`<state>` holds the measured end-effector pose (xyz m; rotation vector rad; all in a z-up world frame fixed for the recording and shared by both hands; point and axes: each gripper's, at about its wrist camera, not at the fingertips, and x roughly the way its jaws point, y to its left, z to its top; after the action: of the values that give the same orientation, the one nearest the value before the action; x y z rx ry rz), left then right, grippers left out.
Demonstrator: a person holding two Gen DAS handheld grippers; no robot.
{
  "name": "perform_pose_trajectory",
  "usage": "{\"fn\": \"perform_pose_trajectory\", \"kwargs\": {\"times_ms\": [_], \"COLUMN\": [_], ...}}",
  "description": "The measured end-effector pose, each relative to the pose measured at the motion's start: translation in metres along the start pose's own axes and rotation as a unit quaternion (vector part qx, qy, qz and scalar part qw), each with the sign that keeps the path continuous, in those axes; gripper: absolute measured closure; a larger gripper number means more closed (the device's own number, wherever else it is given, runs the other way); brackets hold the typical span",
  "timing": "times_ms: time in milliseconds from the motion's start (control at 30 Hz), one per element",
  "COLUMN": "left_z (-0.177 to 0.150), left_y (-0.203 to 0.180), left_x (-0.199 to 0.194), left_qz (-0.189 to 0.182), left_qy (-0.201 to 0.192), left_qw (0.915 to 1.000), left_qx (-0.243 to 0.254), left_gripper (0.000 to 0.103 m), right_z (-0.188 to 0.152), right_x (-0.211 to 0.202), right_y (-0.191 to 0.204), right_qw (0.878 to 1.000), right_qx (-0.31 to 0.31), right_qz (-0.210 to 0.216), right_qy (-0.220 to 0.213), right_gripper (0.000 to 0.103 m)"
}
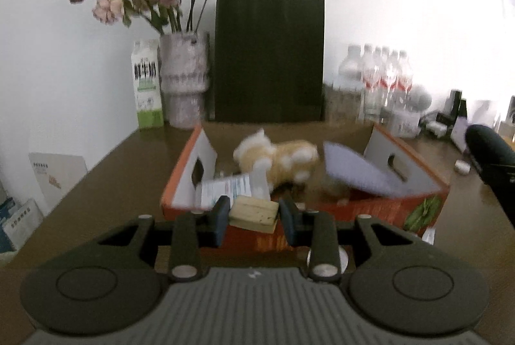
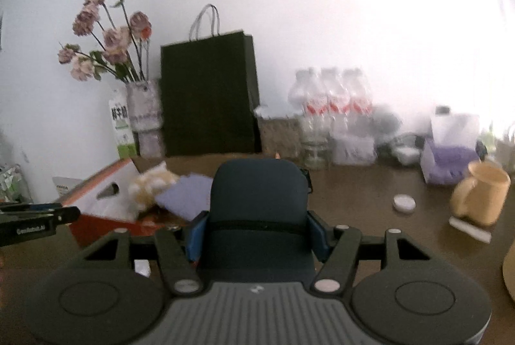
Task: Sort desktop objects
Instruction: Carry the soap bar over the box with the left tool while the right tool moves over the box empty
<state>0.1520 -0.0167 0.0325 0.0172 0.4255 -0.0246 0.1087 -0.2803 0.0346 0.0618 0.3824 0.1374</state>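
My left gripper is shut on a pale wooden block and holds it at the near rim of an orange cardboard box. In the box lie a tan and white plush toy, a lilac notebook and a printed leaflet. My right gripper is shut on a dark blue zipped case, held above the table to the right of the box. The case also shows at the right edge of the left wrist view.
At the back stand a vase of pink flowers, a milk carton, a black paper bag and several water bottles. On the right are a yellow mug, a white round lid, a white stick and a purple box.
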Motion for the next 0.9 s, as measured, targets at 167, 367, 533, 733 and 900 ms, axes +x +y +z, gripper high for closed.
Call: {"fn": "perform_pose_trajectory", "kwargs": {"times_ms": [167,367,533,733,900], "left_z": [0.023,0.041,0.050,0.055,0.050], "left_y": [0.006,0.016,0.028,0.035,0.041], "left_x": [0.006,0.030,0.061,0.103,0.134], "left_qz": [-0.012,-0.008,-0.002,0.014,0.021], "left_qy": [-0.016,-0.027,-0.020,-0.008,0.018], "left_qw": [0.9996,0.9988,0.9980,0.9985,0.9989], "left_qx": [-0.017,-0.040,-0.059,-0.052,-0.037], "left_gripper": [0.069,0.069,0.069,0.069,0.069], "right_z": [0.027,0.050,0.059,0.054,0.041], "right_x": [0.017,0.059,0.100,0.146,0.169], "right_y": [0.015,0.035,0.040,0.036,0.029], "right_qw": [1.000,1.000,1.000,0.999,0.997], "right_qx": [-0.001,-0.004,0.000,0.006,0.004], "right_qz": [0.021,0.028,0.024,0.017,0.017], "right_qy": [-0.008,-0.002,0.013,0.043,0.070], "right_gripper": [0.041,0.041,0.041,0.041,0.041]}}
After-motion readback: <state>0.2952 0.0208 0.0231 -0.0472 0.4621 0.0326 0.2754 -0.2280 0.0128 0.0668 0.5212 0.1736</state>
